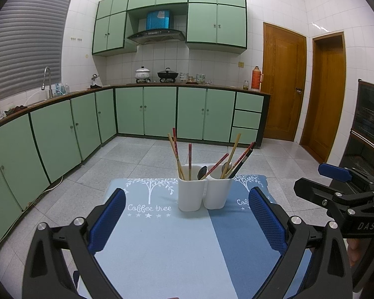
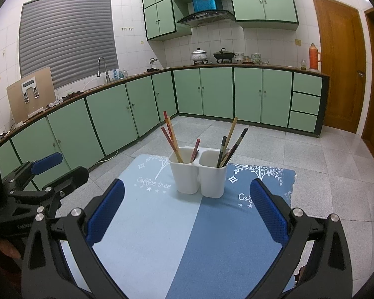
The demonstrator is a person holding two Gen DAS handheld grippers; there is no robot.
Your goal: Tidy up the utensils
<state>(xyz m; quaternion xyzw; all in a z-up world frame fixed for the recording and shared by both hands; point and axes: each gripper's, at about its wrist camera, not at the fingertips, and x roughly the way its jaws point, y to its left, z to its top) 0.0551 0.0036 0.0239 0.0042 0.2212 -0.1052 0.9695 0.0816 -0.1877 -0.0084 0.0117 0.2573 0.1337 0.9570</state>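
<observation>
Blue mat reads "Coffee tree" beside white holder.

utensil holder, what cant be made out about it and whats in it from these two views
- Lower ends of the chopsticks: both views, hidden by the white holder walls.
- Spoons: left wrist view shows only the bowls above the rim; handles hidden inside.
- Exact utensil count: sticks overlap in the right cup.
- Table mat near edge: cut off by the open right gripper frame.
</observation>
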